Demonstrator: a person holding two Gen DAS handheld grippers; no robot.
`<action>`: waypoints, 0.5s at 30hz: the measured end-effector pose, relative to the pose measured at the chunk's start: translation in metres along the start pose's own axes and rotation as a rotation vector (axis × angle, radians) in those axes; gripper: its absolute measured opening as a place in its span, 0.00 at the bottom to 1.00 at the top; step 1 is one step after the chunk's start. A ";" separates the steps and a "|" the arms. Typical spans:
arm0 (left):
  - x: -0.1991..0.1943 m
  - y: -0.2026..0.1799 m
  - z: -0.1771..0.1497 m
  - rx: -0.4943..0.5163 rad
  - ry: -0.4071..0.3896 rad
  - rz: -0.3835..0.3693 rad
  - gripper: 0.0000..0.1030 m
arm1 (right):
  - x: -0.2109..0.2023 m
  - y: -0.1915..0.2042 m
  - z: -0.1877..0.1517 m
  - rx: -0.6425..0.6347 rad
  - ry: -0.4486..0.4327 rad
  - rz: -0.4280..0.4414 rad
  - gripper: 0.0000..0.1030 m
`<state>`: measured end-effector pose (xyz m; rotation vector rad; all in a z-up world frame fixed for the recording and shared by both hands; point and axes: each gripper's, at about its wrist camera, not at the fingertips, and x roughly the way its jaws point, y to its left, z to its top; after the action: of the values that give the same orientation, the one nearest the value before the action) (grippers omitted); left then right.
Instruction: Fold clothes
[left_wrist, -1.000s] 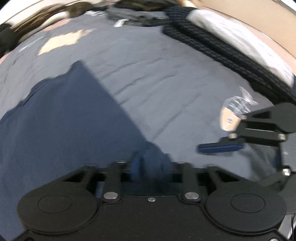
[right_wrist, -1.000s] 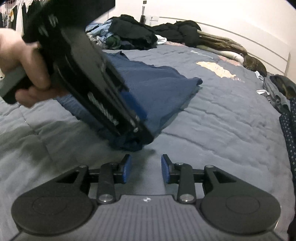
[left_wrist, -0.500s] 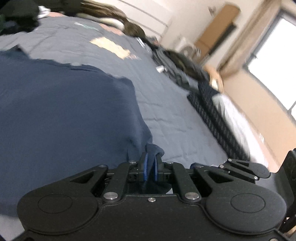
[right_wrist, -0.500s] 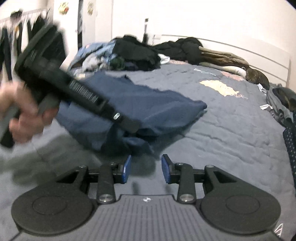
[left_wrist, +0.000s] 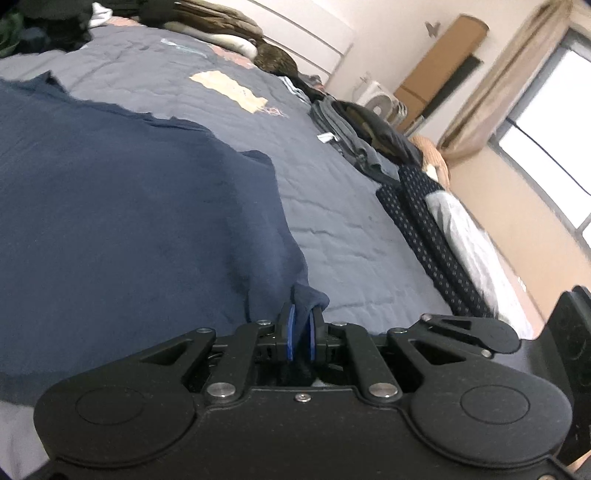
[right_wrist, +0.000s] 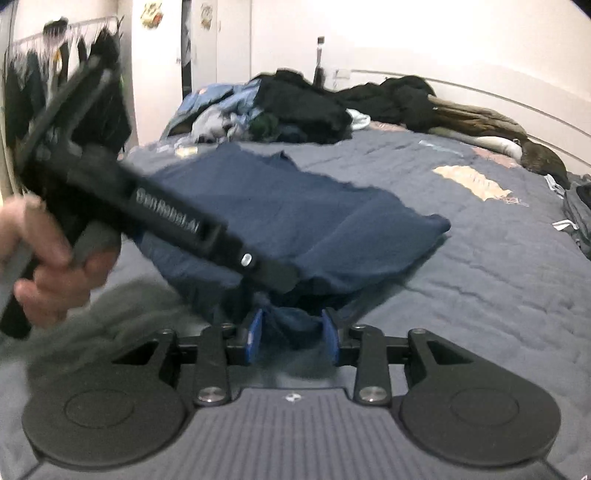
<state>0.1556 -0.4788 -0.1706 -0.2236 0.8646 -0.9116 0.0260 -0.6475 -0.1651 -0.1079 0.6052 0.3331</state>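
A navy blue garment lies on the grey-blue bedspread and is lifted at its near corner. My left gripper is shut on that corner. In the right wrist view the same garment spreads ahead, with the left gripper's body crossing it from the left, held in a hand. My right gripper is open, and a bunched fold of the garment sits between its blue pads without being pinched.
A heap of dark and light clothes lies at the head of the bed. Dark patterned and grey clothes lie along the bed's right edge. A clothes rack stands at the left by the wall.
The left gripper has lifted the garment corner and swung up and left. The right gripper has moved forward, so the fold now sits between its open pads.
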 end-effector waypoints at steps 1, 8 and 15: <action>0.001 -0.003 0.000 0.018 0.004 0.000 0.08 | 0.002 0.001 -0.001 -0.005 0.007 -0.004 0.09; 0.002 -0.014 0.004 0.052 -0.010 -0.045 0.08 | -0.010 -0.004 -0.018 0.019 0.044 -0.033 0.02; 0.007 -0.021 0.010 0.031 -0.001 -0.126 0.03 | -0.022 -0.008 -0.022 0.071 0.056 -0.010 0.00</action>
<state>0.1530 -0.4988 -0.1573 -0.2545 0.8417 -1.0414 0.0000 -0.6656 -0.1706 -0.0523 0.6715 0.2995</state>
